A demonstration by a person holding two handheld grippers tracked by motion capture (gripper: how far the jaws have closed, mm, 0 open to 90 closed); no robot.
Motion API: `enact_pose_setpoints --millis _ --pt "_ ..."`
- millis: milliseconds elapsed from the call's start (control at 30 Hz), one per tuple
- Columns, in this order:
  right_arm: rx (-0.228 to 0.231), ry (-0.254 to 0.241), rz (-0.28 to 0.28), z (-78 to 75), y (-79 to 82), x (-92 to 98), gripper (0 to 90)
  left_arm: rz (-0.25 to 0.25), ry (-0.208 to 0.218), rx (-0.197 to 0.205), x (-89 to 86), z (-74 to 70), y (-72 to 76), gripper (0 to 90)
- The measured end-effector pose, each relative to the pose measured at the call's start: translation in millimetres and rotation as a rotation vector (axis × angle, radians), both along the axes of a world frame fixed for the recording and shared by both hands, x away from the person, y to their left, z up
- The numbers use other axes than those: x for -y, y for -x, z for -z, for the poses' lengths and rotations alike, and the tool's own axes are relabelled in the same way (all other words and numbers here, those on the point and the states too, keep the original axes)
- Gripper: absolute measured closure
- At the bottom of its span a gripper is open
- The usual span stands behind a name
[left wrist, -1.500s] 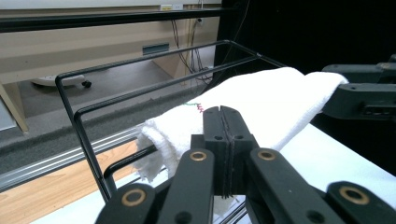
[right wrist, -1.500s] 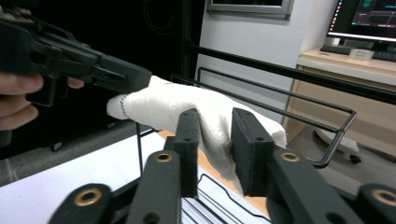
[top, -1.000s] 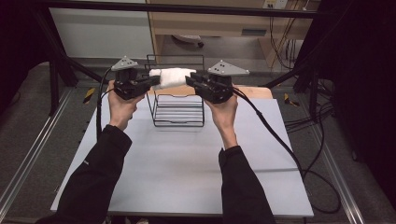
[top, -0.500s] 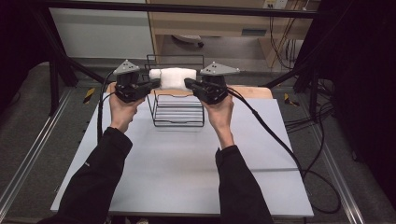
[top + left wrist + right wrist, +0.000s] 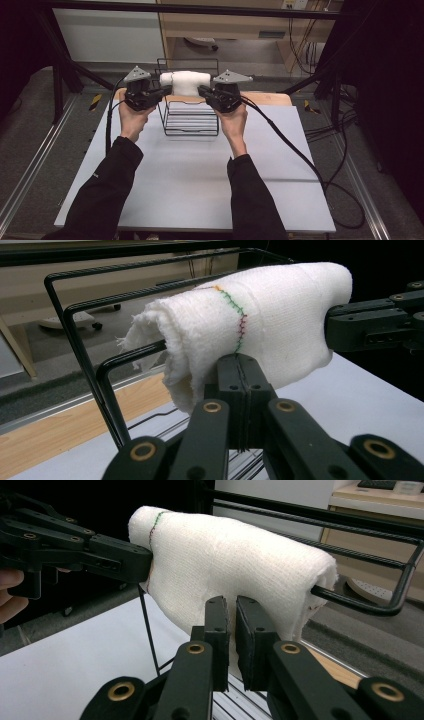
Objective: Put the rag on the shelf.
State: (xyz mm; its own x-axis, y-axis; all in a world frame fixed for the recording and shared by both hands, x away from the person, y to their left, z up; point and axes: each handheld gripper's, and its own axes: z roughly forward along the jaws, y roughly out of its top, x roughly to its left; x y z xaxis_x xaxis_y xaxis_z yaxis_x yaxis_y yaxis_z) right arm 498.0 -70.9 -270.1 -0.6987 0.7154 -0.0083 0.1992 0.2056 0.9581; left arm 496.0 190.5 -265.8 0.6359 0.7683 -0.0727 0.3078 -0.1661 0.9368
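Observation:
A white folded towel (image 5: 185, 82) lies draped over the top rails of a black wire rack (image 5: 190, 122) at the back of the table. My left gripper (image 5: 167, 90) is shut on the towel's left end, and my right gripper (image 5: 201, 90) is shut on its right end. In the left gripper view the closed jaws (image 5: 239, 370) pinch the lower edge of the towel (image 5: 270, 320), which has a coloured stitch line. In the right gripper view the jaws (image 5: 232, 610) stand nearly together with a thin layer of the towel (image 5: 235, 555) between them.
The rack stands on a white tabletop (image 5: 190, 180) with a wooden strip (image 5: 270, 97) along its far edge. A black cable (image 5: 300, 155) trails from the right gripper across the table's right side. Dark frame posts stand at both back corners.
The right gripper has sunk a little toward the rack. The towel has stayed stretched between the two grippers, and the left hand has kept still.

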Motion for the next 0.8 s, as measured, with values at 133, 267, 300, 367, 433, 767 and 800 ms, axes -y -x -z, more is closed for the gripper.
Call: enact_pose_setpoints --millis 133,267,300,367,433,767,800 --pt "0.005 0.001 -0.006 -0.9 1.6 0.6 81.4 0.003 0.002 0.002 0.1 -0.1 1.2 88.5" --pt "0.020 -0.012 -0.014 -4.4 7.4 2.3 76.7 0.017 -0.002 0.010 -1.1 -1.7 4.9 85.3" --pt "0.022 -0.015 -0.015 -5.8 9.1 3.4 75.3 0.020 0.001 0.012 -1.4 -2.5 6.1 84.3" --pt "0.026 -0.020 -0.017 -9.1 12.6 6.0 72.1 0.022 -0.001 0.019 -2.4 -4.6 8.8 83.7" --pt "0.023 -0.031 -0.022 -12.6 16.3 9.0 68.1 0.024 -0.003 0.023 -3.5 -6.7 11.8 81.5" --pt "-0.015 -0.049 -0.043 -18.3 33.5 26.1 39.7 0.027 -0.037 0.017 -16.0 -5.8 28.3 60.2" --pt "-0.024 -0.049 -0.043 -17.3 35.4 27.8 36.3 0.027 -0.039 0.013 -18.1 -4.2 29.9 57.5"
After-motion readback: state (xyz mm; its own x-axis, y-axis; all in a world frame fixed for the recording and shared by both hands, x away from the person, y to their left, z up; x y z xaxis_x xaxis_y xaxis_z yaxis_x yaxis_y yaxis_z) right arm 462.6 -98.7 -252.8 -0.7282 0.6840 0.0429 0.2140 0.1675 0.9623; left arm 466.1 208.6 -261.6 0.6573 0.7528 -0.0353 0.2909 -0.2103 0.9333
